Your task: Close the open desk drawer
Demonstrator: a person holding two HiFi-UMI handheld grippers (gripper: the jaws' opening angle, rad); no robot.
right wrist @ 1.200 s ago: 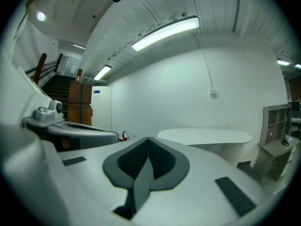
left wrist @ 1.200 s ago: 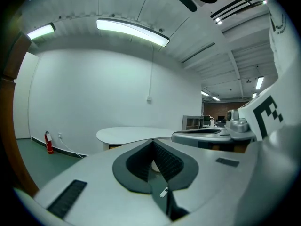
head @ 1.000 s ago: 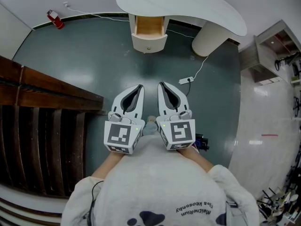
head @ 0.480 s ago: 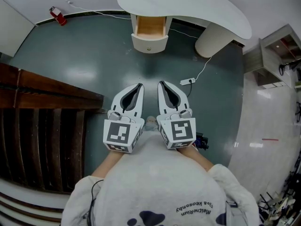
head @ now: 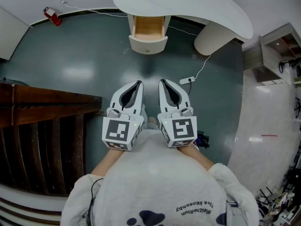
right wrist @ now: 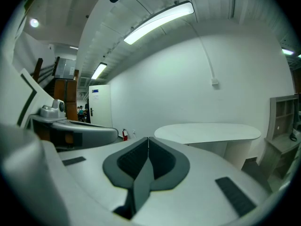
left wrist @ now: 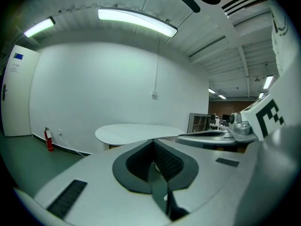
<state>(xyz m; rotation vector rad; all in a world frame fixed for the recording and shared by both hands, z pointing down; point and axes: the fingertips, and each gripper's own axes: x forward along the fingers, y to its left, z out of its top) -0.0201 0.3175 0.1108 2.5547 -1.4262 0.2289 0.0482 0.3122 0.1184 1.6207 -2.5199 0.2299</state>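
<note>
Looking down in the head view, the person's grey sweatshirt [head: 160, 187] hides both hands, so only the marker cubes and jaws show. The left gripper [head: 139, 82] and the right gripper [head: 162, 81] sit side by side over the dark green floor [head: 84, 55], each with its jaws pressed together on nothing. Well ahead of them the pale wooden drawer [head: 149, 26] stands pulled out under the white curved desk top [head: 188, 4]. A white power strip [head: 186, 80] lies just beyond the right gripper. A red fire extinguisher [head: 51, 15] stands by the far wall. The dark brown wooden railing [head: 47, 107] is cut off at the left edge.

In the left gripper view the closed jaws and their grey body cover the drawer; only the desk top shows against a plain white wall [left wrist: 108, 88].

In the right gripper view the jaws are likewise closed, and I cannot make out the drawer.
</note>
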